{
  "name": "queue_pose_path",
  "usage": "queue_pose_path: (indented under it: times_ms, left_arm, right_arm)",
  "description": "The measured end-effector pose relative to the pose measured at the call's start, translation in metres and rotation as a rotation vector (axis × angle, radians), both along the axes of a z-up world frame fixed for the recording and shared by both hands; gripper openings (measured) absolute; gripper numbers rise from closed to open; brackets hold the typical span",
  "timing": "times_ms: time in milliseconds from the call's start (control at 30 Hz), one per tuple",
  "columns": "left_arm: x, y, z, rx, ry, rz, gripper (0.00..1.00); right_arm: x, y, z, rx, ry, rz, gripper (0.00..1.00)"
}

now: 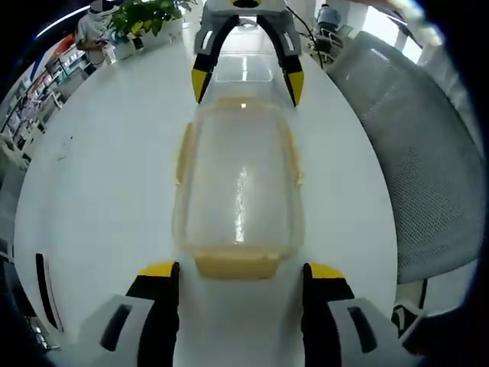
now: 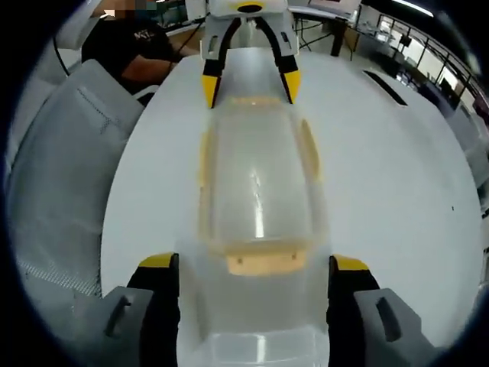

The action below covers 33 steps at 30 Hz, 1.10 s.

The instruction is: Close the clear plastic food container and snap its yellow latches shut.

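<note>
A clear plastic food container [image 1: 241, 183] lies lengthwise on the white table [image 1: 107, 176], its lid on top and yellow latches [image 1: 235, 265] at its ends and sides. My left gripper [image 1: 241, 271] is open, its yellow-tipped jaws on either side of the near end latch. At the far end, my right gripper [image 1: 247, 84] also stands open. In the right gripper view the container [image 2: 256, 176] runs away from my right gripper [image 2: 256, 264], with a yellow end latch [image 2: 263, 261] between the jaws. A clear plastic piece [image 2: 256, 329] lies between them too. Opposite is the left gripper [image 2: 250, 84].
A grey mesh chair [image 1: 412, 153] stands by the table's right edge, seen as a chair [image 2: 61, 176] in the right gripper view. A person in black [image 2: 137, 53] sits at the far end. Green plants [image 1: 145, 19] stand at the back. A dark flat object [image 1: 46, 290] lies near the table edge.
</note>
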State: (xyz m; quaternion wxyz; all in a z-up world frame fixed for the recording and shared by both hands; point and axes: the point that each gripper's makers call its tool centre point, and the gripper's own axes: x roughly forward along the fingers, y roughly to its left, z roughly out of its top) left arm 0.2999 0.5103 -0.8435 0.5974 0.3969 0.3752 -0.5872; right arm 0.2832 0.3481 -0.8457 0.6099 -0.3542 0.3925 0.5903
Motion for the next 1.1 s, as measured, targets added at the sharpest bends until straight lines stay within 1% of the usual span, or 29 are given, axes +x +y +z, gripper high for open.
queue_pose_path:
  times_ms: [67,100,167,300,467,600,633,767,1000,1100]
  left_arm:
    - [0.001,0.0,0.0,0.007,-0.001,0.003,0.61]
    - [0.0,0.0,0.0,0.008,-0.001,0.001,0.6]
    - [-0.001,0.0,0.0,0.015,0.003,-0.009,0.59]
    - [-0.003,-0.002,0.0,0.018,0.003,-0.026,0.54]
    - [-0.002,-0.004,0.0,0.031,0.004,-0.039,0.51]
    - [0.001,-0.004,0.0,0.029,0.003,-0.029,0.48]
    - [0.001,-0.004,0.0,0.029,0.003,-0.029,0.46]
    - [0.001,-0.003,0.001,0.035,0.004,-0.031,0.34]
    - [0.0,0.0,0.001,0.044,0.007,-0.014,0.34]
    - [0.001,0.0,0.001,0.052,0.012,0.012,0.34]
  right_arm:
    - [0.0,0.001,-0.002,-0.003,0.002,0.006,0.72]
    - [0.001,0.001,-0.001,-0.004,-0.007,0.017,0.71]
    - [0.002,0.001,-0.001,-0.01,-0.004,0.012,0.68]
    - [0.003,0.001,-0.001,-0.033,-0.012,0.031,0.64]
    - [0.01,0.003,0.0,-0.035,-0.015,0.009,0.54]
    - [0.011,0.002,-0.001,-0.06,-0.033,0.041,0.51]
    - [0.011,0.002,-0.001,-0.063,-0.031,0.045,0.51]
    - [0.01,0.003,-0.001,-0.075,-0.031,0.059,0.5]
    - [0.01,0.003,-0.002,-0.099,-0.03,0.061,0.47]
    - [0.01,0.003,-0.002,-0.134,-0.028,0.057,0.43]
